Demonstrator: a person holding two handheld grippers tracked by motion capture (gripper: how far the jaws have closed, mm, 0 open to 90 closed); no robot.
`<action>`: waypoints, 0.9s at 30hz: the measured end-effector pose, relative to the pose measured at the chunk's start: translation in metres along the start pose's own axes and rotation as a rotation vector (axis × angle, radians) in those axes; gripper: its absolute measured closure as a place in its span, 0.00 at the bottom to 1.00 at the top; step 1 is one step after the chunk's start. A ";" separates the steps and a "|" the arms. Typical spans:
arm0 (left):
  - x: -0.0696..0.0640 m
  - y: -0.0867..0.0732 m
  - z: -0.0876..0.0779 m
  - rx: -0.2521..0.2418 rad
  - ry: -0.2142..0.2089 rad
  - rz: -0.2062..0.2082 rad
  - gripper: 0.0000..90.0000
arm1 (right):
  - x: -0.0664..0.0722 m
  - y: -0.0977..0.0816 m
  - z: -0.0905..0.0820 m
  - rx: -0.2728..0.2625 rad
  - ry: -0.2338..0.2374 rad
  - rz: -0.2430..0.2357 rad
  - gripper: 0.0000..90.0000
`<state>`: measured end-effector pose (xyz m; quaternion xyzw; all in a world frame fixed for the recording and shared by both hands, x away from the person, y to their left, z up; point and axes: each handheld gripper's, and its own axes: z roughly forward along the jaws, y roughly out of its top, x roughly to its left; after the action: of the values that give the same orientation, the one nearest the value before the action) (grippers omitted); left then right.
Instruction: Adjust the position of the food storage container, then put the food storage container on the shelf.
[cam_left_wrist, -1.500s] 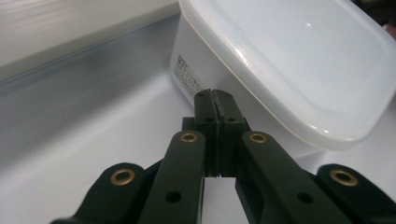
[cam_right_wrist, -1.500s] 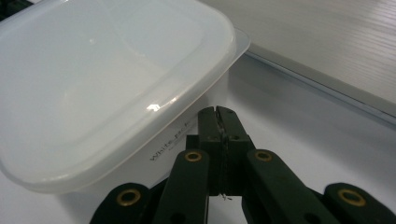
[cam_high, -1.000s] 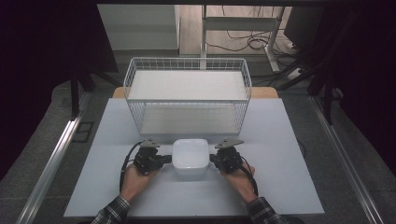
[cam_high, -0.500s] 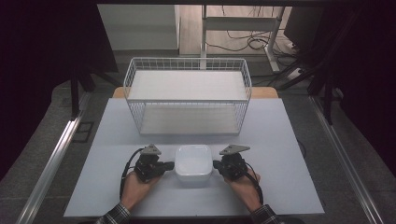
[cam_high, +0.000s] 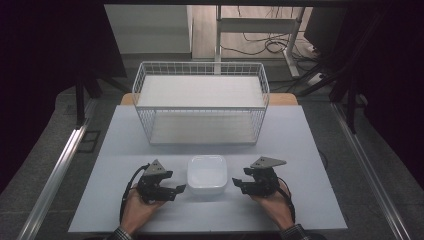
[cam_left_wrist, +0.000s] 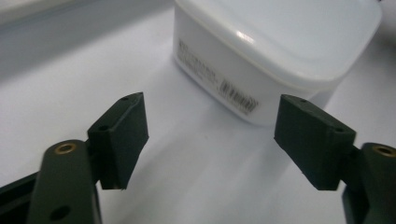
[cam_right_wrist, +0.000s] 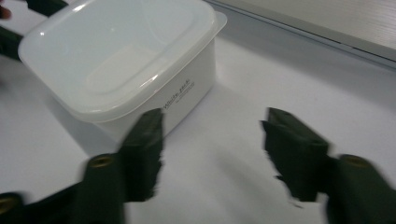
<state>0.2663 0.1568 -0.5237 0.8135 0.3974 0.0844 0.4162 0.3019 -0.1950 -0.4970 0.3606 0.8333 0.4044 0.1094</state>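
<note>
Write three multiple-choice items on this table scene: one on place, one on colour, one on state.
1. Where does the lidded container sit?
A. inside the wire basket
B. on the table between both hand-held grippers
C. on the floor

2. What colour is the container?
A. white
B. red
C. green

3. How is the left hand-held gripper?
A. shut on the container
B. open, nothing between its jaws
C. shut on the basket

Answers: 1 B, it sits in front of the wire basket; 2 A, lid and walls look white; 3 B, its jaws have just been opening, the container lying beyond them.
</note>
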 end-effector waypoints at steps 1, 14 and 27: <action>-0.001 0.000 0.000 0.000 -0.005 0.002 0.22 | -0.002 -0.001 0.001 -0.005 0.008 0.006 0.30; 0.006 -0.008 -0.002 -0.054 -0.038 0.031 0.03 | -0.003 -0.002 0.007 -0.016 -0.004 -0.016 0.04; 0.009 0.001 -0.012 -0.066 -0.047 -0.025 0.01 | 0.004 0.007 0.003 -0.040 0.011 -0.002 0.04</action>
<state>0.2673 0.1702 -0.5170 0.7960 0.3949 0.0731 0.4528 0.3040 -0.1879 -0.4937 0.3550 0.8261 0.4229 0.1124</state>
